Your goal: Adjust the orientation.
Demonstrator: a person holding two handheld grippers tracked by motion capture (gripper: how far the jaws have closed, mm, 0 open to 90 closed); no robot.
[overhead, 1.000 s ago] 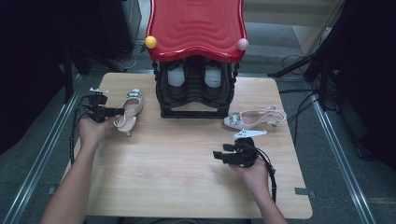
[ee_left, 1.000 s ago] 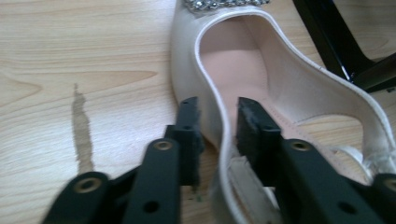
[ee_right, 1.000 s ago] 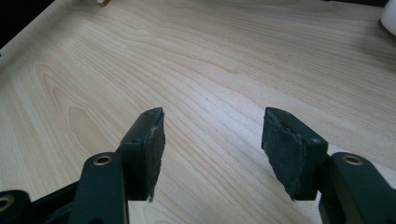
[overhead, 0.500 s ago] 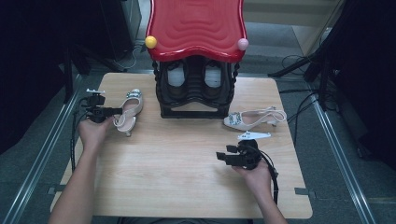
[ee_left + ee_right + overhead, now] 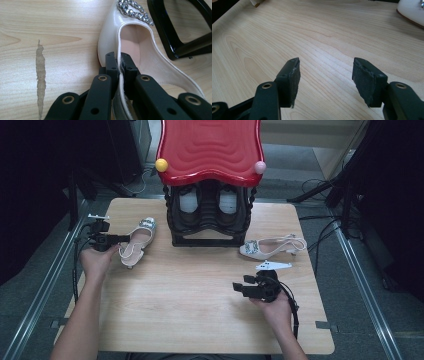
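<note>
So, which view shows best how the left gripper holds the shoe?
The left gripper view: the left gripper is shut on the side wall of the left shoe. The high view shows this grip small and far. The right gripper view shows bare table.

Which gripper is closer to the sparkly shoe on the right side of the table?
Right. The right gripper, jaws open, hovers just in front of that sparkly shoe. The left gripper is far across the table, clamped on the other shoe.

Left hand-held gripper, forearm extended at far left, jaws just closed together on a thin edge. Right hand-held gripper, held low at right, jaws parted, pointing left.
</note>
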